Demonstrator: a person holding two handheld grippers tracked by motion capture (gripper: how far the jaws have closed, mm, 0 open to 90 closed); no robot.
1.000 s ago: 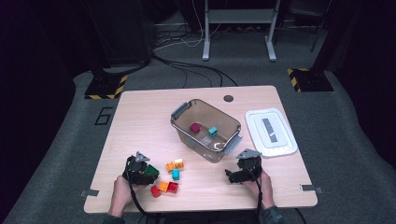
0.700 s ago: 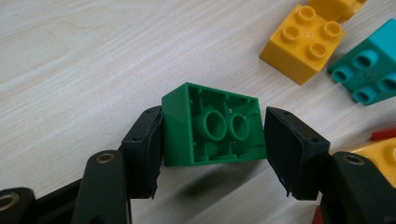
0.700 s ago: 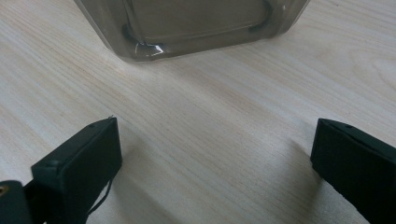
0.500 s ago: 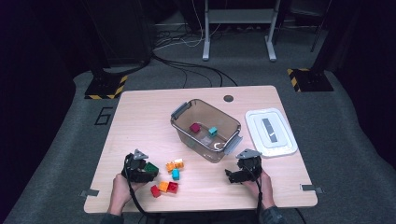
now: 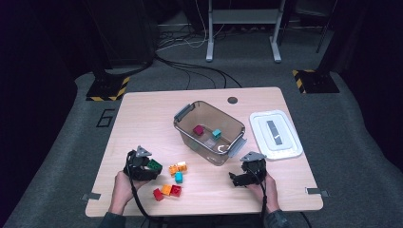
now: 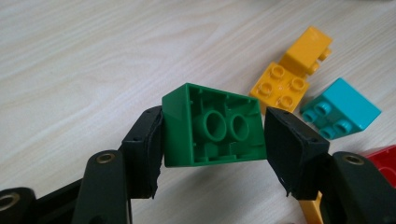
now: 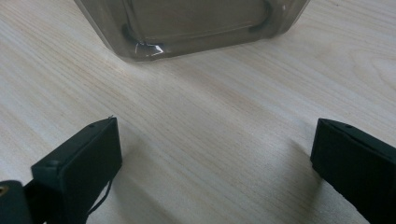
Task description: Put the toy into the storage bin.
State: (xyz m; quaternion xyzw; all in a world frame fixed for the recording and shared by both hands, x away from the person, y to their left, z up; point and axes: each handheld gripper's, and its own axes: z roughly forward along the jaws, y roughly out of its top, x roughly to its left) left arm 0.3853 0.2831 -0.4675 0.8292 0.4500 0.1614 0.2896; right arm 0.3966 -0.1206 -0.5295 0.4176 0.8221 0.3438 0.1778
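Note:
My left gripper (image 6: pixel 212 128) is shut on a green brick (image 6: pixel 212 125), hollow underside toward the camera, held just above the table. In the high view that left gripper (image 5: pixel 151 167) and green brick (image 5: pixel 154 166) are at the table's front left. Just past it lie an orange brick (image 6: pixel 285 77), a teal brick (image 6: pixel 340 108) and a red brick (image 6: pixel 385 164). My right gripper (image 7: pixel 215 161) stands open over bare wood, nothing between its jaws, near the clear bin (image 7: pixel 187 25). In the high view the right gripper (image 5: pixel 235 178) sits at the front right.
The clear bin (image 5: pixel 183 124) at the table's middle holds a dark red brick (image 5: pixel 198 129) and a teal brick (image 5: pixel 216 133). Its white lid (image 5: pixel 275 134) lies to the right. Loose bricks (image 5: pixel 167 190) lie between my hands. A dark round hole (image 5: pixel 232 100) marks the far edge.
My left gripper has risen a little with the green brick in it. The right gripper has stayed where it was.

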